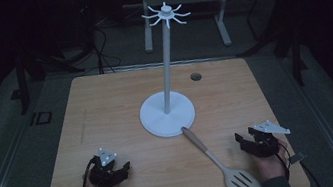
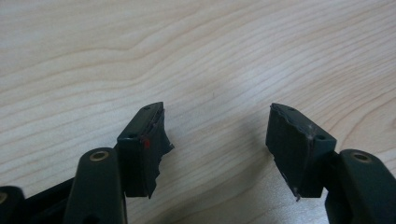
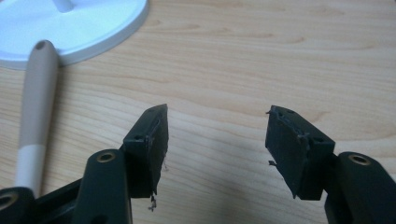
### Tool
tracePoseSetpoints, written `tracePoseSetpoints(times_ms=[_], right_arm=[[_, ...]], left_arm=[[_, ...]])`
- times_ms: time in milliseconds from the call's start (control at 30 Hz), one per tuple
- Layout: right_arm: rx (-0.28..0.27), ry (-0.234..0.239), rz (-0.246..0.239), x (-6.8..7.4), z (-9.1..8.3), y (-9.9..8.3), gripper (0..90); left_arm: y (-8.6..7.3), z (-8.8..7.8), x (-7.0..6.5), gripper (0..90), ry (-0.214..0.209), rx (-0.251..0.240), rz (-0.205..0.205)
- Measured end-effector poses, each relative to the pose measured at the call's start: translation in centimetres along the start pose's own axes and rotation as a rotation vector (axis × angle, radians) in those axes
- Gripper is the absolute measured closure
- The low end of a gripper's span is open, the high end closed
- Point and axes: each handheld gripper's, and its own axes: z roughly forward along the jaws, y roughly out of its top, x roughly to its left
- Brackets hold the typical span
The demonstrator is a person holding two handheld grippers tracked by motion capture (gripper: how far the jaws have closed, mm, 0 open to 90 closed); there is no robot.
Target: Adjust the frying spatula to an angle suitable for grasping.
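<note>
A white hanging stand with a round base and hooked arms at its top rises from the middle of the wooden table. A slotted spatula with a tan handle lies diagonally at the front right, its handle tip resting on the base's rim. My left gripper sits near the front left edge, open over bare wood. My right gripper is at the front right, open, just right of the spatula.
A small dark round hole marks the table's far right part. Beyond the table stand a metal frame and cables on the dark floor. Bare wood lies between the two grippers.
</note>
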Motion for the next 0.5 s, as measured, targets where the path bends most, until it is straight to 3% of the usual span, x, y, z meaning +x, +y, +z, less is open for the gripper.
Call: tracePoseSetpoints(times_ms=[100, 167, 200, 400, 500], right_arm=[[-0.006, 0.002, -0.044, 0.6, -0.4, 0.2, 39.4], [-0.006, 0.002, -0.044, 0.6, -0.4, 0.2, 39.4], [-0.004, 0.001, -0.082, 1.2, -0.7, 0.5, 39.2], [0.011, 0.019, -0.129, 1.9, -1.2, 1.0, 39.1], [0.018, 0.034, -0.177, 2.6, -1.9, 1.7, 41.9]], left_arm=[[0.0, -0.3, -0.1, 39.3, 0.006, -0.018, 0.006], [0.0, -0.4, -0.1, 39.7, 0.008, -0.028, 0.006], [0.0, -0.7, 0.0, 39.9, 0.01, -0.048, 0.005], [-0.1, -0.9, 0.1, 40.7, 0.022, -0.051, 0.0], [-0.2, -1.0, 0.2, 40.9, 0.025, -0.05, -0.003]])
